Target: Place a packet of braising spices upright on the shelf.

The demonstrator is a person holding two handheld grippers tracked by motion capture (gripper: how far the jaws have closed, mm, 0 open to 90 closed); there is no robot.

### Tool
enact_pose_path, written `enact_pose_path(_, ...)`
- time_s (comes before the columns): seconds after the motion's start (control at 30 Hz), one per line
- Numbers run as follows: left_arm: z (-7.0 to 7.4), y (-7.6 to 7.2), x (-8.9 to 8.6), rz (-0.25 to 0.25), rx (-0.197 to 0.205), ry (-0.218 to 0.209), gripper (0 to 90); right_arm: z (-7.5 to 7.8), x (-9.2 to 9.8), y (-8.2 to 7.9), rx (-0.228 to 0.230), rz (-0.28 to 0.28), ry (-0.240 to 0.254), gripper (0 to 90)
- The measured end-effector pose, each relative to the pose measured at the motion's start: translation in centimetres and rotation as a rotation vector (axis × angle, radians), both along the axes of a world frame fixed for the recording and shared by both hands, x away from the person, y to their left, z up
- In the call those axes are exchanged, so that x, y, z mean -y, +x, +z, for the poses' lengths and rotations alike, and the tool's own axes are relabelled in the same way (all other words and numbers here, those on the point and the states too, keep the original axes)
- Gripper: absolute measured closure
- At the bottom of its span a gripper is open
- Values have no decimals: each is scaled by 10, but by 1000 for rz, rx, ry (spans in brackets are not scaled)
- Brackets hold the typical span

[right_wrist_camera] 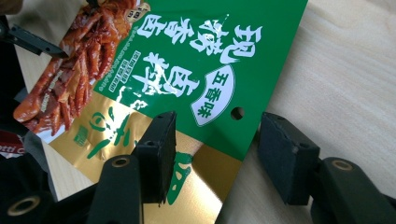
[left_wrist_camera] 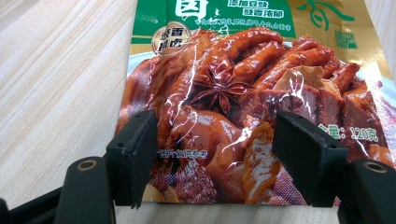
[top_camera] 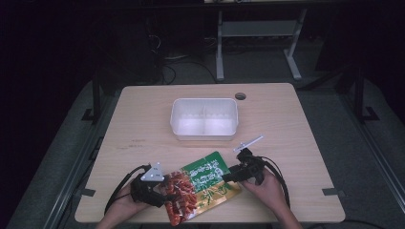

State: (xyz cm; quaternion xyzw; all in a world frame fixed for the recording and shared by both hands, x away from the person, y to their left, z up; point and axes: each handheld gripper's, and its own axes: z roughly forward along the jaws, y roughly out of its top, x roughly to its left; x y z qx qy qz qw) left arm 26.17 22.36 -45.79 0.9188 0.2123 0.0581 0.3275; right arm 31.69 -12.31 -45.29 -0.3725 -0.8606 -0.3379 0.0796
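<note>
Packet (top_camera: pixel 203 186) of braised snack lies flat on the desk (top_camera: pixel 143 119) at the lower centre of the high view, long axis running from lower left to upper right. My left tongs (left_wrist_camera: pixel 215 154) stand open, pads straddling the red picture end without pressing it. My right tongs (right_wrist_camera: pixel 215 154) are partly open over the green-and-gold end; one pad sits above the foil, the other beyond its edge on bare wood. Both ends are equally near; the white tub (top_camera: pixel 204 118) waits beyond, toward the upper centre.
</note>
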Motion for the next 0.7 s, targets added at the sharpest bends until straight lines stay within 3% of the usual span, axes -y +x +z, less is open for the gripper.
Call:
enact_pose_path(0.13, 0, 0, 0, 1, -2, 0, 306, 1, 2, 0, 3, -2, 15, 474)
enact_pose_path(0.27, 0, 0, 0, 6, -7, -4, 306, 3, 9, 0, -14, -6, 101, 499)
enact_pose_path(0.33, -1, 0, 0, 6, -6, -4, 306, 4, 10, 0, -19, -6, 116, 517)
enact_pose_path(0.6, -1, 0, 0, 7, -7, -4, 306, 1, 11, 1, -29, -8, 106, 542)
enact_pose_path(0.67, -1, 0, 0, 7, -8, -4, 305, 1, 16, 2, -64, 9, 200, 600)
enact_pose_path(0.7, -1, 0, 0, 7, -7, -4, 305, 1, 16, 2, -64, 9, 200, 600)
